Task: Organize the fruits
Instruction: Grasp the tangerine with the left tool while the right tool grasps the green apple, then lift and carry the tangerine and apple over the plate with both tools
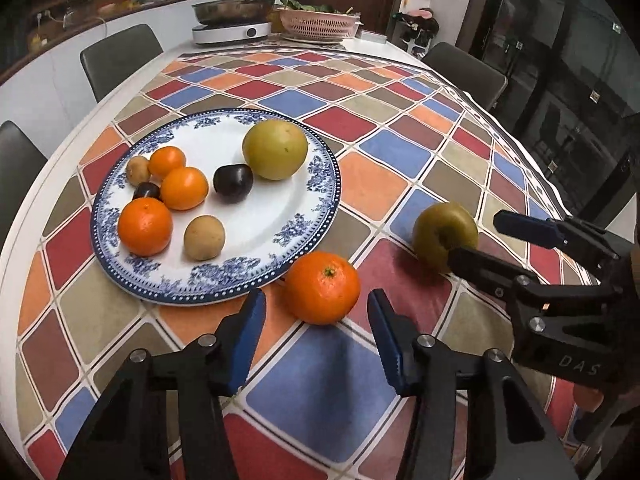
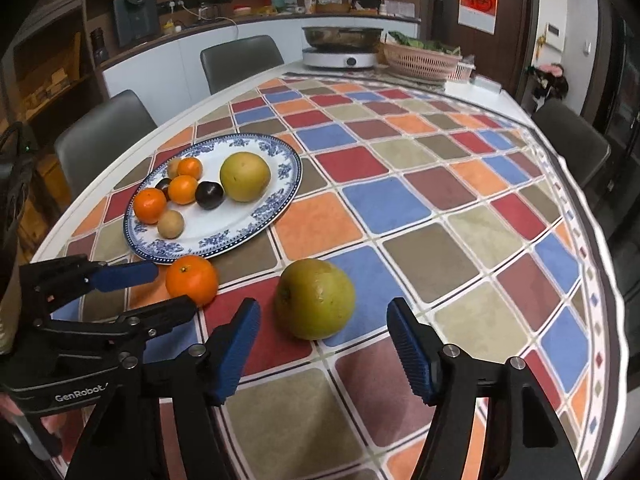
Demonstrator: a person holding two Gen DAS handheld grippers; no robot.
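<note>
A blue-and-white plate point(image 1: 280, 236) point(image 2: 284, 196) holds several fruits: oranges, a large yellow-green fruit point(image 1: 275, 149) point(image 2: 245, 176), dark plums and small brown fruits. A loose orange point(image 1: 322, 288) point(image 2: 192, 280) lies on the cloth just in front of the plate. My left gripper point(image 1: 316, 312) point(image 2: 156, 288) is open, its tips on either side of this orange's near half. A large green fruit point(image 1: 442, 236) point(image 2: 315, 299) lies to the right. My right gripper point(image 2: 322, 332) point(image 1: 474, 240) is open, its tips just short of that fruit.
The table has a colourful checked cloth point(image 1: 384, 152). At the far end stand an induction cooker with a steel pot point(image 1: 232, 20) and a pink basket point(image 1: 318, 22). Grey chairs point(image 1: 120, 56) stand along the table's sides.
</note>
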